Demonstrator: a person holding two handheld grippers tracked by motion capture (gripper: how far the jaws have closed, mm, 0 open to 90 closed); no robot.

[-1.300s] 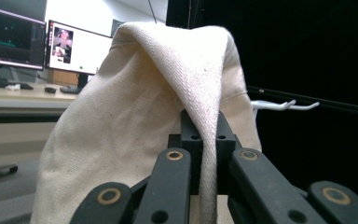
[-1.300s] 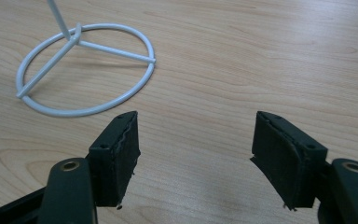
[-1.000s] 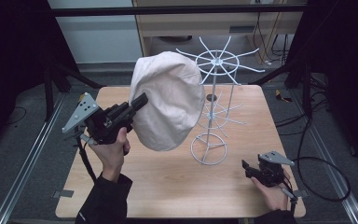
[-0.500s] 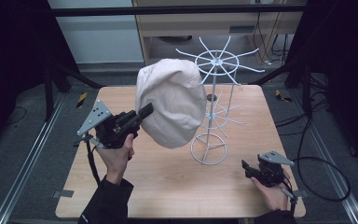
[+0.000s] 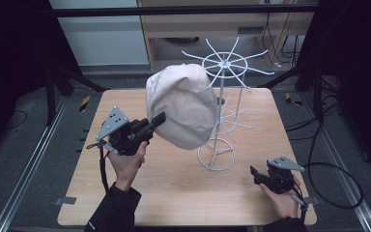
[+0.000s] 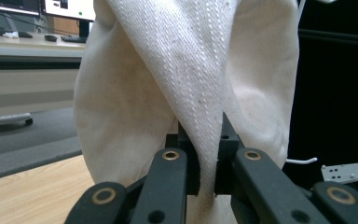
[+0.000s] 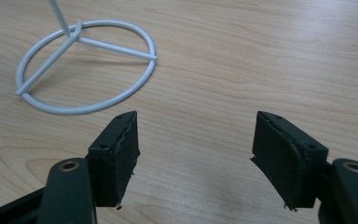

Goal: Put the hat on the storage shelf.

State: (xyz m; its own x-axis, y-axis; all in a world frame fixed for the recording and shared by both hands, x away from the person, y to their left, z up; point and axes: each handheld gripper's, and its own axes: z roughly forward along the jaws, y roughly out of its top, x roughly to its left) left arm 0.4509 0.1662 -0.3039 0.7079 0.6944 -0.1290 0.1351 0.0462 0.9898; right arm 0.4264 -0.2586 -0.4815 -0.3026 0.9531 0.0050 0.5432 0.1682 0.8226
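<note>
A big, soft, cream-white cloth hat (image 5: pixel 183 108) hung in the air just beside the white wire rack with a round ring foot (image 5: pixel 221 121). The hat was on the near left side of the rack and covered part of its thin pole. In the high view it was too hard to tell if the hat touched the rack's wire arms.

The left gripper (image 5: pixel 155 121) was shut tight on a fold of the hat's cloth. In the left gripper view, the cloth (image 6: pixel 186 84) was pinched between the two black pads (image 6: pixel 190 158) and rose up above them. The person's left hand (image 5: pixel 125 159) held this gripper up over the light brown wooden table (image 5: pixel 174 198), to the left of the rack.

The right gripper (image 5: pixel 254 175) was low by the table, to the right of the rack's ring foot and near it. Its jaws stood wide apart with nothing between them. In the right gripper view, the ring foot (image 7: pixel 86 65) lay flat on the wood, a little past the jaws.
</note>
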